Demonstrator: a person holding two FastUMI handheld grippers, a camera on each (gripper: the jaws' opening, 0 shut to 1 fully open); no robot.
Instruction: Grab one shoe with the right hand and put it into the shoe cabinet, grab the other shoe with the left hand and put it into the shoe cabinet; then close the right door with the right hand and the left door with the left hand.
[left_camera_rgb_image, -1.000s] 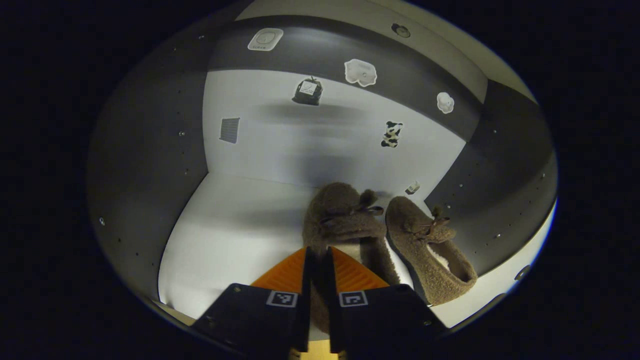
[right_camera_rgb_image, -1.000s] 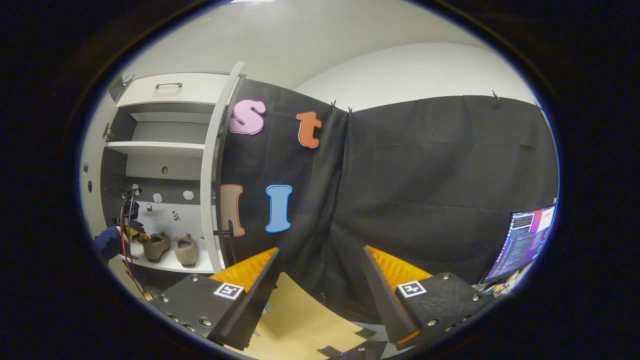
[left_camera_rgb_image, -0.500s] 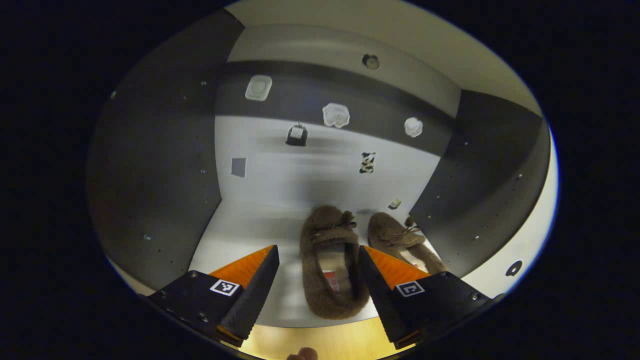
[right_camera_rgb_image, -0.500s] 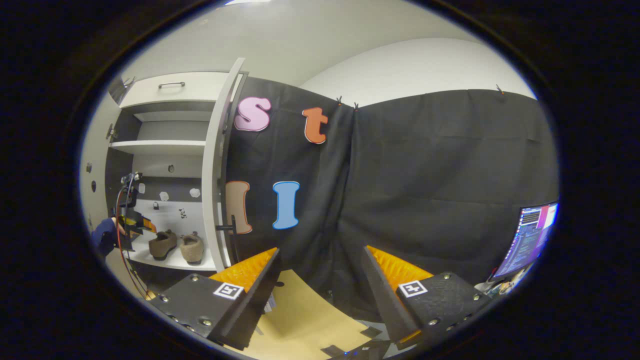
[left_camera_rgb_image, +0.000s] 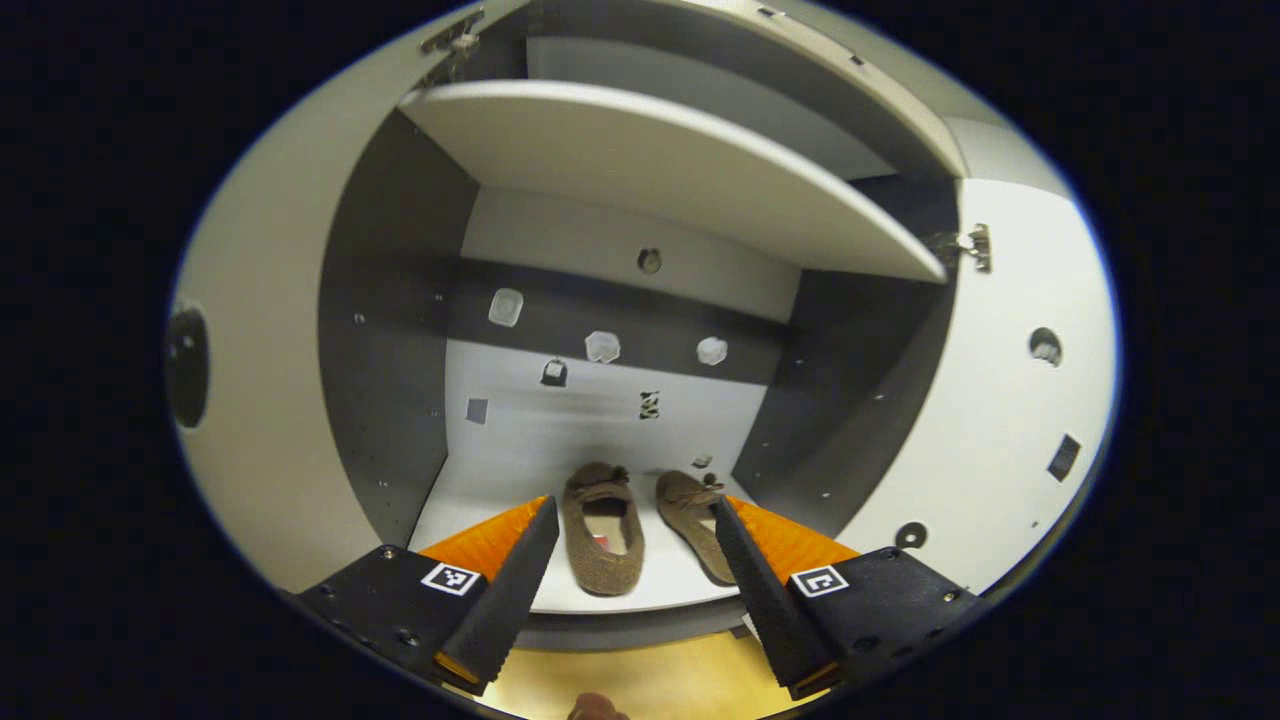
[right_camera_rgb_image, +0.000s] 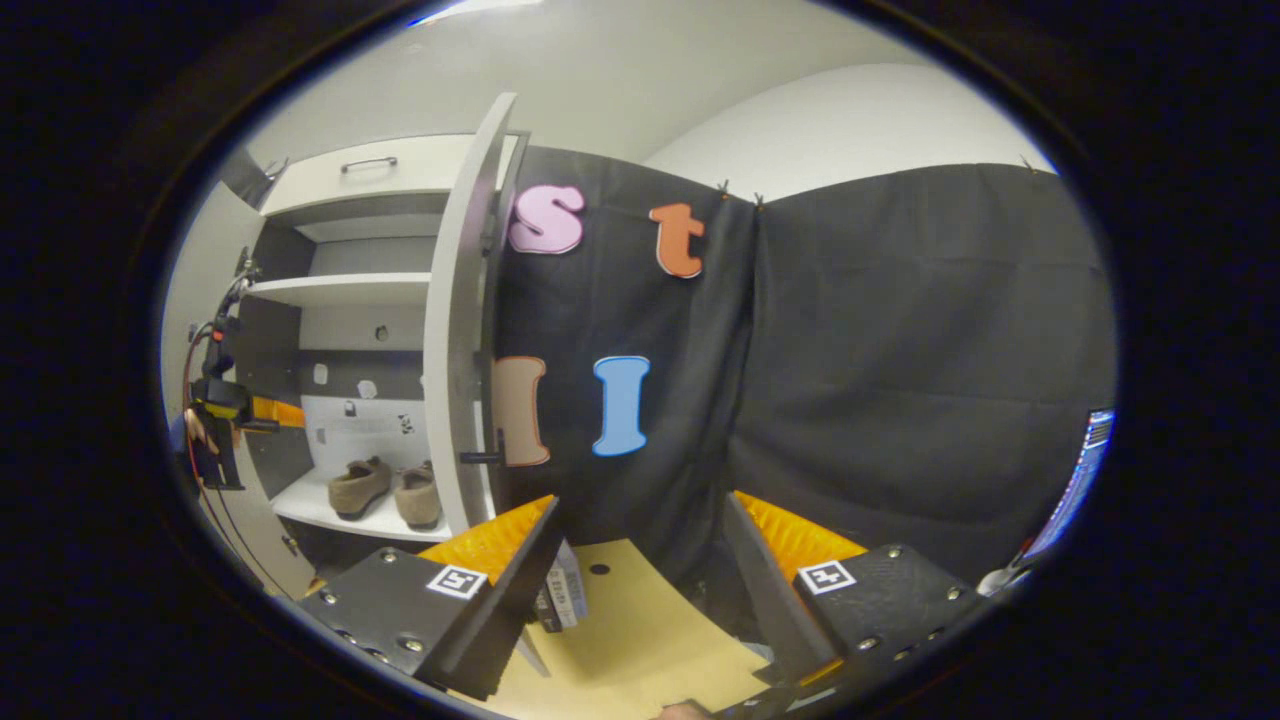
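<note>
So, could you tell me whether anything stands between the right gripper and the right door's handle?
Nothing visible does. The right gripper is open, and the right door stands open with its handle left of the gripper, with only floor between them.

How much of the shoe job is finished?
Both fuzzy brown slippers already sit side by side on the white bottom shelf of the shoe cabinet. The left gripper and right gripper are open and empty. Left to do: closing the white right door and the left door.

left gripper (left_camera_rgb_image: 630, 560) agape, right gripper (right_camera_rgb_image: 640, 560) too (empty)
</note>
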